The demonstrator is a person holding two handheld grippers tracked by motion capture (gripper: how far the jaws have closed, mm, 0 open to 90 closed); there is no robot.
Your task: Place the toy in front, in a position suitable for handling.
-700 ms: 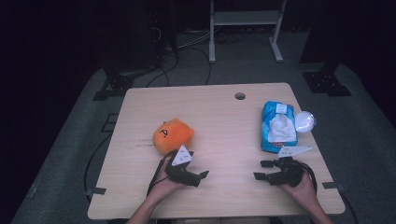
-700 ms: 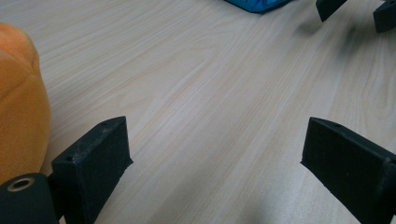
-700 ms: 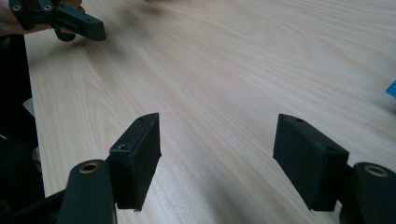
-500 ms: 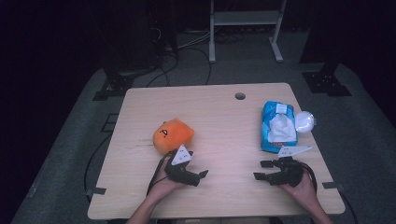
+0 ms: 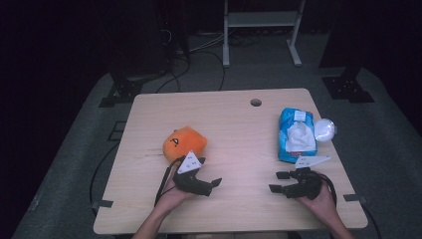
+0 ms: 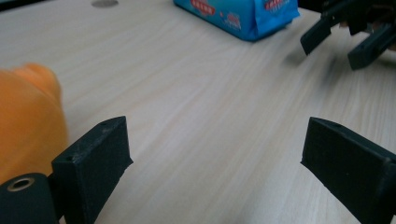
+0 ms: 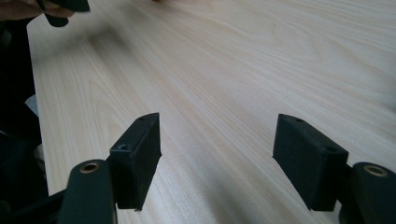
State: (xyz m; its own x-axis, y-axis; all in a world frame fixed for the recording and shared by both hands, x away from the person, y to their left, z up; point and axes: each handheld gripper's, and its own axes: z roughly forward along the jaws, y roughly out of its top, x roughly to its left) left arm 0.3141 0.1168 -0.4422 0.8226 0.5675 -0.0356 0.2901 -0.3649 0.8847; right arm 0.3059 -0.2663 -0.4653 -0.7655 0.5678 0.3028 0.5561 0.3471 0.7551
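On the light wooden table [image 5: 239, 124], an orange plush toy [image 5: 184, 142] lies left of centre and a blue wipes packet [image 5: 297, 134] lies at the right. My left gripper [image 5: 211, 185] rests near the front edge, just in front of the plush, with its jaws pointing right. Its jaws [image 6: 217, 140] are open over bare wood, with the plush [image 6: 23, 121] beside the left jaw. My right gripper [image 5: 277, 181] rests in front of the packet and points left toward the other one. It [image 7: 219, 135] is open, nothing between its fingers.
A clear round plastic piece [image 5: 324, 130] lies against the packet's right side. There is a small hole [image 5: 256, 102] in the table near its far edge. Bare wood stretches between the two grippers. Dark floor, cables and a metal stand lie beyond the table.
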